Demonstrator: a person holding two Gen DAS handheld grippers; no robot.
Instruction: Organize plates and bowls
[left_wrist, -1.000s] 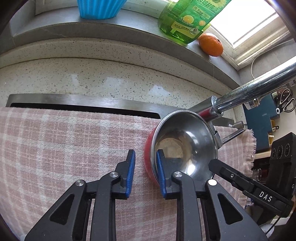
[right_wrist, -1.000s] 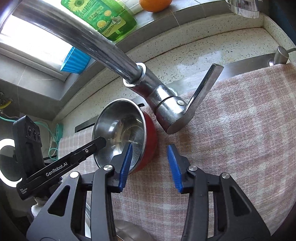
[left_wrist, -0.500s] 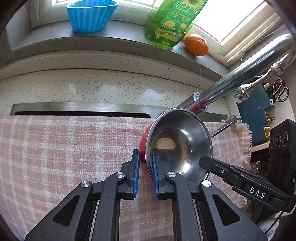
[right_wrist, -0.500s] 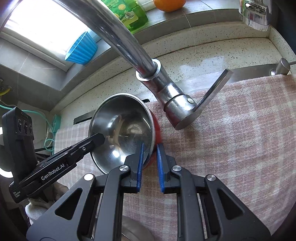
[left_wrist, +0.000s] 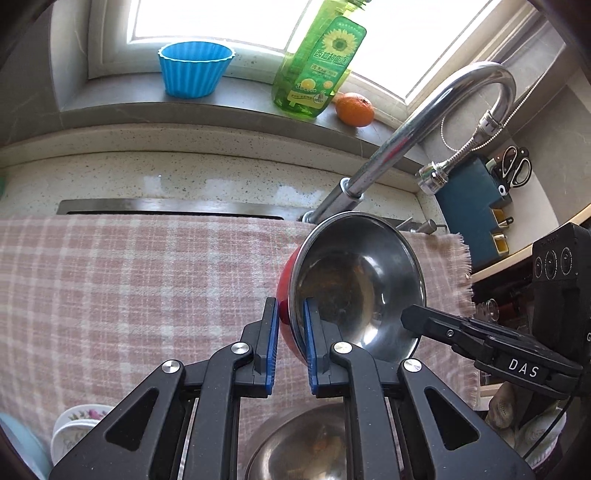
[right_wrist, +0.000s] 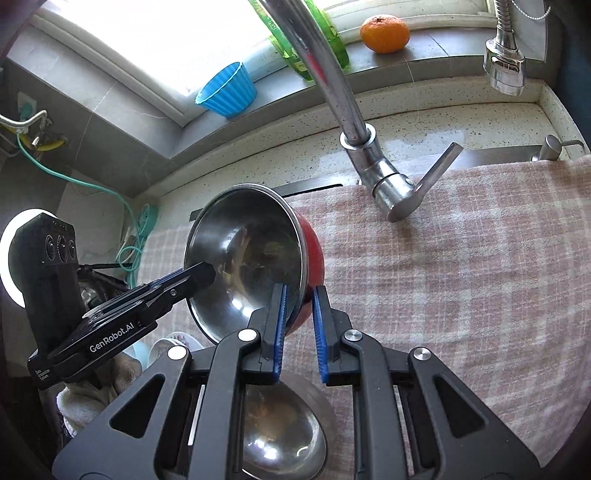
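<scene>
A steel bowl with a red outside (left_wrist: 354, 280) is held in the air above the pink checked cloth (left_wrist: 129, 288). My left gripper (left_wrist: 290, 343) is shut on its near rim, one pad inside and one outside. My right gripper (right_wrist: 298, 328) is shut on the opposite rim of the same red bowl (right_wrist: 251, 258). Each gripper shows in the other's view, at the bowl's far rim. A second steel bowl (left_wrist: 306, 446) lies below my fingers; it also shows in the right wrist view (right_wrist: 280, 435).
The faucet (right_wrist: 354, 140) arches close behind the bowl, its lever (right_wrist: 432, 177) pointing right. On the sill stand a blue cup (left_wrist: 194, 68), a green soap bottle (left_wrist: 317, 70) and an orange (left_wrist: 354, 109). A flowered dish (left_wrist: 79, 424) sits at lower left.
Both grippers closed on the red bowl's rim and lifted it up and back from the faucet. The second steel bowl has come into view beneath.
</scene>
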